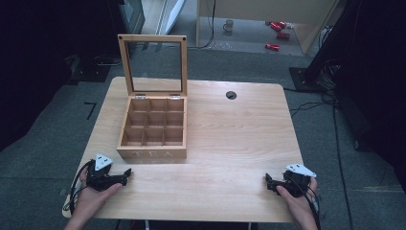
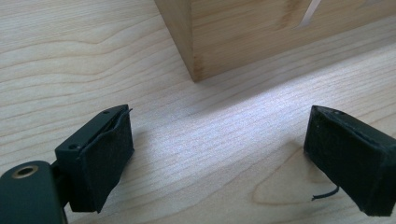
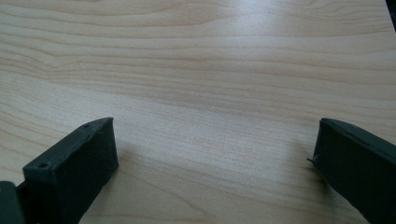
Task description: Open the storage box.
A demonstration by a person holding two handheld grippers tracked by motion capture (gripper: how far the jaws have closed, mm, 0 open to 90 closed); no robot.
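1. A light wooden desk (image 1: 230, 139) carries a wooden tea box (image 1: 152, 129) on its left half, with the word TEA on the front wall.
2. The box's lid (image 1: 153, 64) stands upright at the back on its hinges; it is a wooden frame around a clear pane.
3. Inside, the box is split into nine compartments, three by three; nothing can be made out in them from the high view.
4. The left claw (image 1: 125, 173) rests on the desk at the near left corner, held in the person's left hand (image 1: 93, 199), just in front of the box's front left corner and not touching it.
5. In the left gripper view its jaws stand wide apart over bare wood, with the box's corner (image 2: 196, 42) just ahead.
6. The right claw (image 1: 269, 181) rests at the near right edge, in the right hand (image 1: 297, 201), well apart from the box.
7. In the right gripper view its jaws are also spread wide, with bare desk (image 3: 201, 84) between them.
8. A round cable hole (image 1: 231, 95) sits near the far edge of the desk.
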